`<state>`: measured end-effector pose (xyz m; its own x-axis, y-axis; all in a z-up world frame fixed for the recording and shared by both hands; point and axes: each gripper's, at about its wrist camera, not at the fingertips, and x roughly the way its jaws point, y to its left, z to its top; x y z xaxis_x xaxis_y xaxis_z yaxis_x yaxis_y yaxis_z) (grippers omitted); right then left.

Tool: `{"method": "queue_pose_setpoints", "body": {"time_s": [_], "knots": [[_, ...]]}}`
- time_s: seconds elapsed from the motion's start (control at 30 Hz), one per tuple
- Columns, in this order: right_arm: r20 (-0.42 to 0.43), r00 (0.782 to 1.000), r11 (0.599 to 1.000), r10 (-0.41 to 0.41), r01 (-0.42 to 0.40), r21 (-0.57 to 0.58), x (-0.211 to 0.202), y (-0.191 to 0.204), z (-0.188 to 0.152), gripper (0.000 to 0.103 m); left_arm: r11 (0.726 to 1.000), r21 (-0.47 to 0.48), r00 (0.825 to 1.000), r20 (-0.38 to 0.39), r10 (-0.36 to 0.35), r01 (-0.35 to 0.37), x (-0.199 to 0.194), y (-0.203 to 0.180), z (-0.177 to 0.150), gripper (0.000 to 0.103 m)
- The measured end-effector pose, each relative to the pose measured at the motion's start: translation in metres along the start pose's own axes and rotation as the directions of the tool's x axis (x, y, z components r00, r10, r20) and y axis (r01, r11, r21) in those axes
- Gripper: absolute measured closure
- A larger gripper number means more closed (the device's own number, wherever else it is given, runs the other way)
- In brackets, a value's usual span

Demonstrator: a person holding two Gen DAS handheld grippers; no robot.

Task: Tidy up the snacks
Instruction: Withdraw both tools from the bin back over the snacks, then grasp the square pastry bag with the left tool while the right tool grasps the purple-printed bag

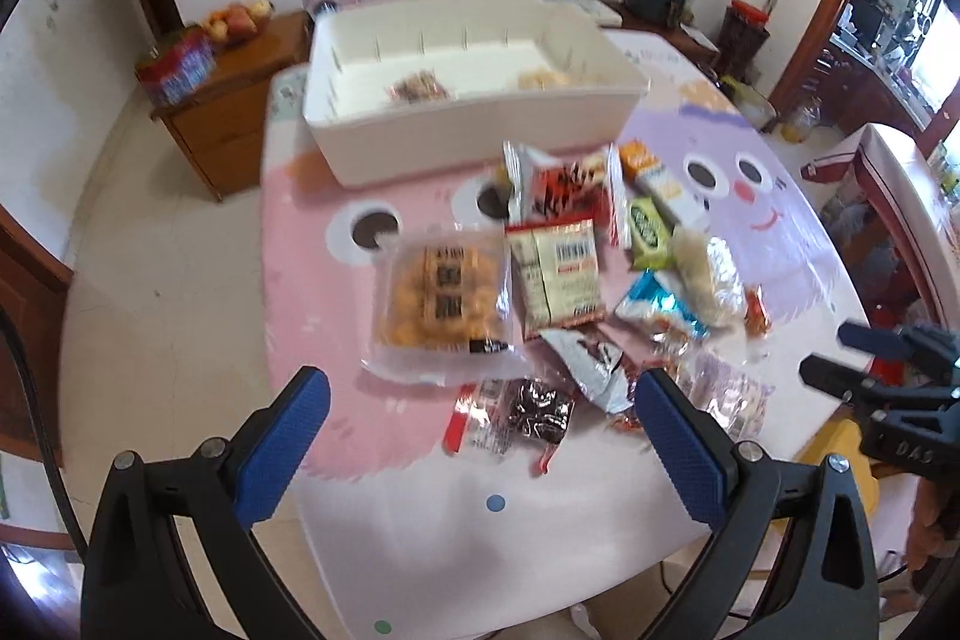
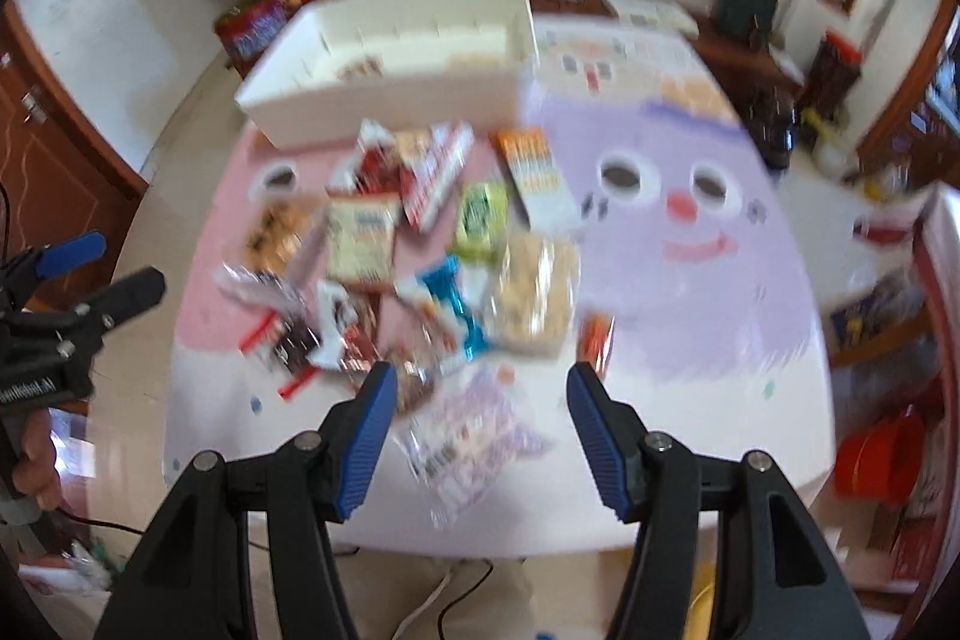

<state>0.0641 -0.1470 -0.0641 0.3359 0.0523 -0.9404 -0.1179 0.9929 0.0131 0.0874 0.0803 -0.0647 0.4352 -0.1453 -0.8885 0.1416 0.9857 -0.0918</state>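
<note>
Bright daylight throughout, both views motion-blurred (the right wrist's far worse), edges fisheye-bent with dark corners.

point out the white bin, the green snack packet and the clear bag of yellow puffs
white bin (image 1: 480, 142), left wrist view, on its near outer wall
green snack packet (image 1: 649, 229), left wrist view, middle of its printed face
clear bag of yellow puffs (image 1: 441, 298), left wrist view, centre of the bag

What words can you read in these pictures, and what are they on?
"DAS": embossed on the black right gripper body in the left view; more letters may be cut off.
White lettering on the left gripper body: too blurred.
Snack packets printing and barcode: too small or blurred.
</note>
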Motion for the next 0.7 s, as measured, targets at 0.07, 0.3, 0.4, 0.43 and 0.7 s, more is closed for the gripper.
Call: {"method": "queue_pose_setpoints", "body": {"time_s": [0.07, 0.3, 0.4, 0.43, 0.7], "knots": [[-0.044, 0.999, 0.998, 0.022, -0.020, 0.058, 0.017, -0.008, -0.007, 0.044, 1.000, -0.016, 1.000, -0.023, -0.019, 0.019, 0.014, 0.006, 0.000, 0.002], [-0.144, 0.983, 0.966, 0.113, -0.074, 0.248, 0.070, -0.024, -0.022, 0.044, 0.999, -0.047, 0.994, -0.106, -0.032, 0.027, 0.066, 0.020, 0.014, 0.002], [-0.150, 0.984, 0.958, 0.097, -0.051, 0.283, 0.082, -0.025, -0.023, 0.043, 0.999, -0.050, 0.992, -0.124, -0.025, 0.018, 0.086, 0.021, 0.023, 0.002], [-0.146, 0.986, 0.959, 0.086, -0.042, 0.280, 0.084, -0.024, -0.022, 0.043, 0.999, -0.052, 0.991, -0.132, -0.020, 0.013, 0.093, 0.020, 0.026, 0.002], [-0.175, 0.984, 0.970, -0.021, 0.062, 0.235, 0.095, -0.005, -0.012, 0.042, 0.999, -0.047, 0.985, -0.173, 0.015, -0.024, 0.133, 0.015, 0.045, 0.004]]}}
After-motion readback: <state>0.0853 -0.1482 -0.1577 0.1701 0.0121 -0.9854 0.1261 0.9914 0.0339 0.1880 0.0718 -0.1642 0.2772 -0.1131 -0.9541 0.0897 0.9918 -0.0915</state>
